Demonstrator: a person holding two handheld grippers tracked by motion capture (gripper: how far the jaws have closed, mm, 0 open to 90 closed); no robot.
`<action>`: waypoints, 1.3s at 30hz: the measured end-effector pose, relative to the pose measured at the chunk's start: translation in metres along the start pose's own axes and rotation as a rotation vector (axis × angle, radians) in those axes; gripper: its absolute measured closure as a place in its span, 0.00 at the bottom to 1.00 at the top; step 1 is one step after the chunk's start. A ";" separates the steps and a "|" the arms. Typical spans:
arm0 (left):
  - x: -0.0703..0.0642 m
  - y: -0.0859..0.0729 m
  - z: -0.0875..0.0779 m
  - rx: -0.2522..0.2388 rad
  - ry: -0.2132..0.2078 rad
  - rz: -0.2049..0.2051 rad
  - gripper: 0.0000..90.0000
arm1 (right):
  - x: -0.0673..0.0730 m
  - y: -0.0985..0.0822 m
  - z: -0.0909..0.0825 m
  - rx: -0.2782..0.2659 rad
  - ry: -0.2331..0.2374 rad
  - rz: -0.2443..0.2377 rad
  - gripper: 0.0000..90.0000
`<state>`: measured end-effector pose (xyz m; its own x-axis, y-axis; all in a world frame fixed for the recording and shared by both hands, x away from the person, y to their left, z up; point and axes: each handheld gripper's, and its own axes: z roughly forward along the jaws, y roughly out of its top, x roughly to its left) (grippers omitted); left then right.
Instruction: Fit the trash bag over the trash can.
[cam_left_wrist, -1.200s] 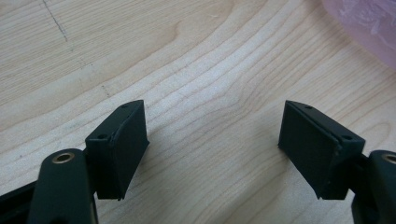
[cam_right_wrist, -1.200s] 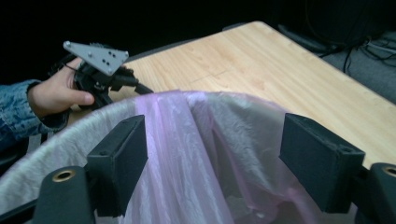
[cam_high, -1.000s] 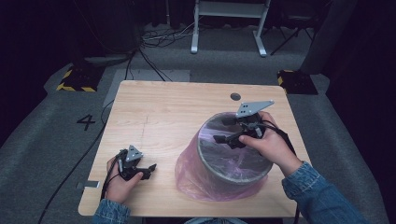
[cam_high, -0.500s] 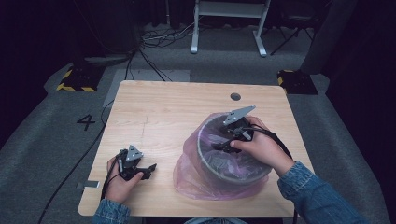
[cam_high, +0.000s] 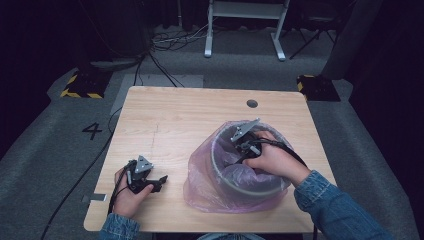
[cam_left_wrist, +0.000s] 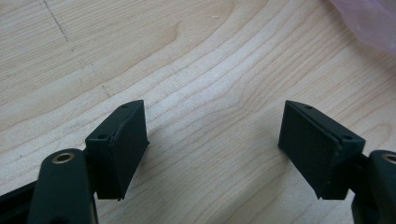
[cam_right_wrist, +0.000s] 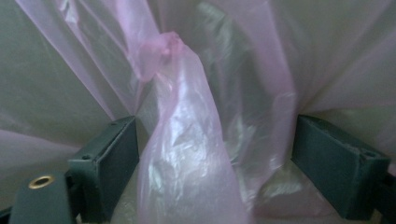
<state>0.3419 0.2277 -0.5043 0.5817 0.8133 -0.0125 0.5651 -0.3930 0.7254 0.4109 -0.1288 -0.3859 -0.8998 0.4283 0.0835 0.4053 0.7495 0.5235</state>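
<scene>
Reaching into round grey bin (cam_high: 250, 186) lined with thin translucent pink plastic bag (cam_high: 205, 185), standing at near right of pale wooden counter (cam_high: 185, 117): right gripper (cam_high: 243, 148), jaws just opened wide, twisted fold of bag film (cam_right_wrist: 187, 154) between them, not pinched. Resting at near left of counter, well apart from bin: left gripper (cam_high: 156, 181), jaws apart, nothing between.
</scene>
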 end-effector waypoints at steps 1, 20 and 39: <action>0.000 0.000 0.000 0.000 0.000 0.000 0.26 | 0.000 -0.001 0.002 0.015 0.002 -0.009 0.17; 0.000 0.000 0.000 -0.001 0.000 -0.002 0.26 | 0.000 -0.003 0.015 0.149 0.009 -0.003 0.30; 0.000 0.001 0.001 0.003 0.005 0.002 0.26 | 0.008 0.007 -0.080 -0.312 0.112 -0.065 0.30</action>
<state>0.3425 0.2269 -0.5042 0.5797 0.8148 -0.0072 0.5653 -0.3959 0.7237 0.3941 -0.1602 -0.3139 -0.9414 0.3132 0.1250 0.2929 0.5756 0.7635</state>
